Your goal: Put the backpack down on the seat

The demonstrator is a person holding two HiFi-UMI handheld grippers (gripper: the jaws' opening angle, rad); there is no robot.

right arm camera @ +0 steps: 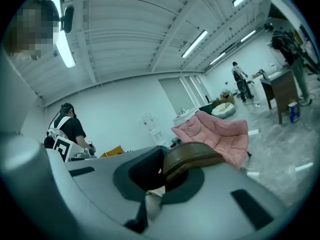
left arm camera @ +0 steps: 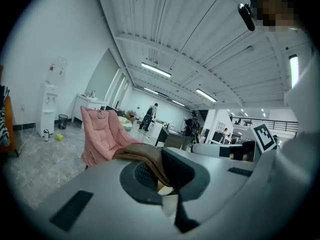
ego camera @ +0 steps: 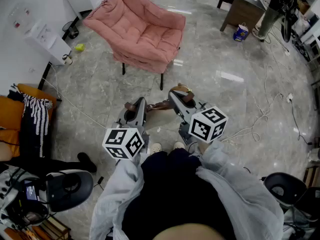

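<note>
Gripping brown leather backpack strap (ego camera: 156, 105) in both closed claws, left gripper (ego camera: 130, 106) and right gripper (ego camera: 181, 93); stretching lengthwise side to side, facing pink cushioned armchair (ego camera: 142, 31).

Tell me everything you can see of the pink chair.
The pink chair is a low, wide lounge seat with a thick, tufted cushion that looks like soft fabric, draped over thin dark legs. It stands upright on the grey glossy floor, ahead of the person. Nothing lies on it.
</note>
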